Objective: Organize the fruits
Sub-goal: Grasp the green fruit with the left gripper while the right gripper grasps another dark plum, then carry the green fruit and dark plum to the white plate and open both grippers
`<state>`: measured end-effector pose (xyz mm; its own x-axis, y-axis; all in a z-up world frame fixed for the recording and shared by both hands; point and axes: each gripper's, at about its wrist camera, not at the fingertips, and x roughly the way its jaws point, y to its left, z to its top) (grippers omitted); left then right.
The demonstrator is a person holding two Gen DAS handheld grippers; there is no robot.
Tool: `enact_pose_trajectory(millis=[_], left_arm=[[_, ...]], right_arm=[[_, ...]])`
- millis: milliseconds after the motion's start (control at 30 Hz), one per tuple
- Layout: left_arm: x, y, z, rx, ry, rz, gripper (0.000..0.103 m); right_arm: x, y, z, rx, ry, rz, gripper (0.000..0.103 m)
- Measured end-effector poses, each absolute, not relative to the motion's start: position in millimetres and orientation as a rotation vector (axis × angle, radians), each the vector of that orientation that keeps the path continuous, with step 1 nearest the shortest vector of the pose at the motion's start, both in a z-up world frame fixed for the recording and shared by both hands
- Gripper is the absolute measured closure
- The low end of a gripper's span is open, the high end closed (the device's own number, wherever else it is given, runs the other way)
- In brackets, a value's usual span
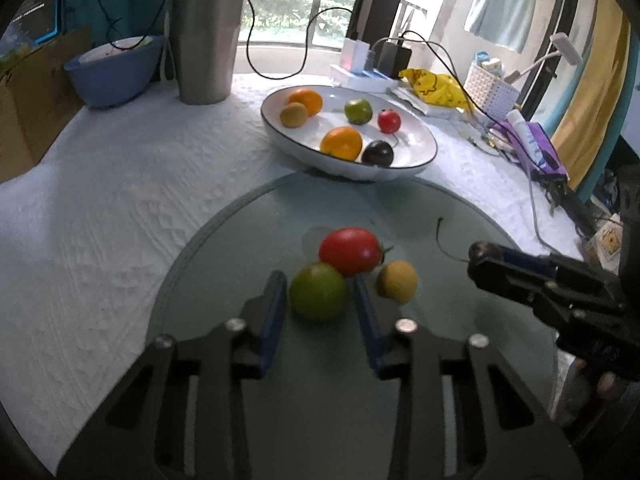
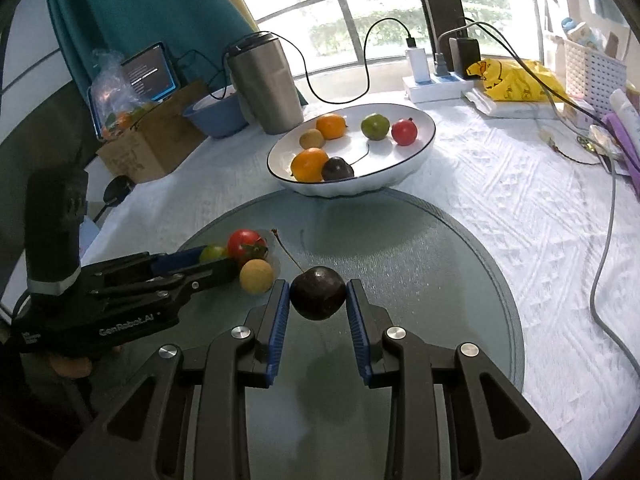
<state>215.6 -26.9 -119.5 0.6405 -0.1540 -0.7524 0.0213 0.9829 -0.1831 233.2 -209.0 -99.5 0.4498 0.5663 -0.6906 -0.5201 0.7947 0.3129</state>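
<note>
On a round glass disc (image 1: 240, 248) lie a red tomato (image 1: 349, 250) and a small yellow fruit (image 1: 397, 281). A green fruit (image 1: 316, 300) sits beside them with my left gripper (image 1: 319, 280) shut on it, its blue pads against both sides. My right gripper (image 2: 318, 286) is shut on a dark cherry (image 2: 318, 300) whose stem points up and left; it hangs just above the glass, to the right of the left gripper (image 2: 212, 258). Behind the disc a white bowl (image 2: 424, 148) holds two oranges, a tan fruit, a green one, a red one and a dark one.
A steel tumbler (image 1: 208, 40), a blue bowl (image 1: 112, 72) and a cardboard box (image 2: 148, 148) stand at the back left. A power strip with chargers (image 2: 436, 80), trailing cables, a yellow bag (image 2: 516, 80) and a white basket (image 2: 592, 68) line the back right. A white textured cloth (image 1: 100, 200) covers the table.
</note>
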Motion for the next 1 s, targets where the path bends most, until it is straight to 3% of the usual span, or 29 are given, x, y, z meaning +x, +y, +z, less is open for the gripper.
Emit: enact_pose_trajectory(millis=[1000], left_arm=[[248, -26, -84, -0.152, 0.794, -0.12, 0.074]], right_arm=[[278, -211, -84, 0.065, 0.834, 0.662, 0.072]])
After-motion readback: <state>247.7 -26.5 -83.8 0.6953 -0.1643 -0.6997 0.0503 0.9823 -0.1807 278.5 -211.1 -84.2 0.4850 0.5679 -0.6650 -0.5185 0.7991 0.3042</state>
